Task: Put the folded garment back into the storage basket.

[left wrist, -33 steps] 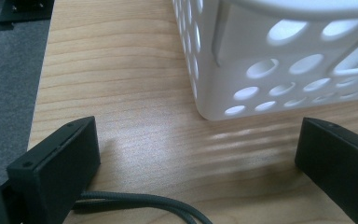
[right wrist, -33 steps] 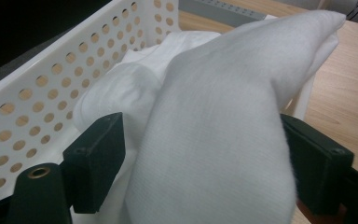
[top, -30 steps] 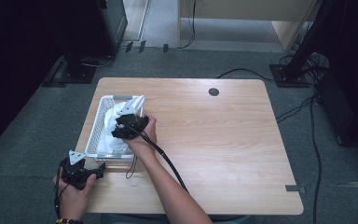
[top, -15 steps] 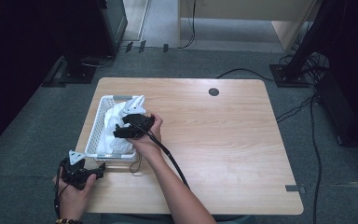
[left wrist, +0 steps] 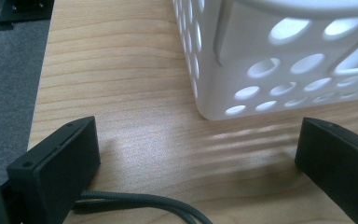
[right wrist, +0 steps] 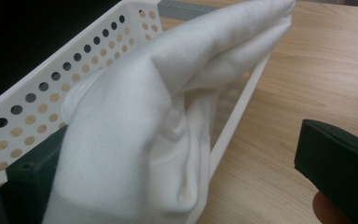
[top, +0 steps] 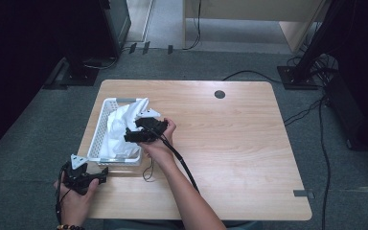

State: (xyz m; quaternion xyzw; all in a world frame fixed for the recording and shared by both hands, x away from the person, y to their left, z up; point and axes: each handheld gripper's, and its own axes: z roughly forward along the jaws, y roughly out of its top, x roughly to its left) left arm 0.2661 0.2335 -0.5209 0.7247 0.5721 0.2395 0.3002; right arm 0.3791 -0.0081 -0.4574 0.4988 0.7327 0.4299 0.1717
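Note:
A white perforated basket (top: 115, 161) stands on the left part of the wooden table (top: 249, 143). A white cloth (top: 123, 122) is heaped inside it, and one fold hangs over the right rim. My right gripper (top: 133, 134) is at that rim, pointing into the basket. In the right gripper view its jaws stand wide apart, so the right gripper (right wrist: 177, 154) is open. The cloth (right wrist: 135, 116) drapes over the left jaw, and the other jaw is outside the basket (right wrist: 51, 88). My left gripper (top: 98, 175) rests open near the table's front left. It (left wrist: 196, 135) faces the basket's corner (left wrist: 223, 70).
A dark round grommet (top: 220, 94) is set in the table's far middle. The right gripper's cable (top: 182, 163) trails along the forearm towards the front edge. Another cable (left wrist: 135, 203) lies by the left gripper's jaw. The table's left edge (left wrist: 46, 70) is close to the left gripper.
My right gripper has drawn back a little to the right, towards the basket's right rim. The cloth stays in the basket. The left gripper has not moved.

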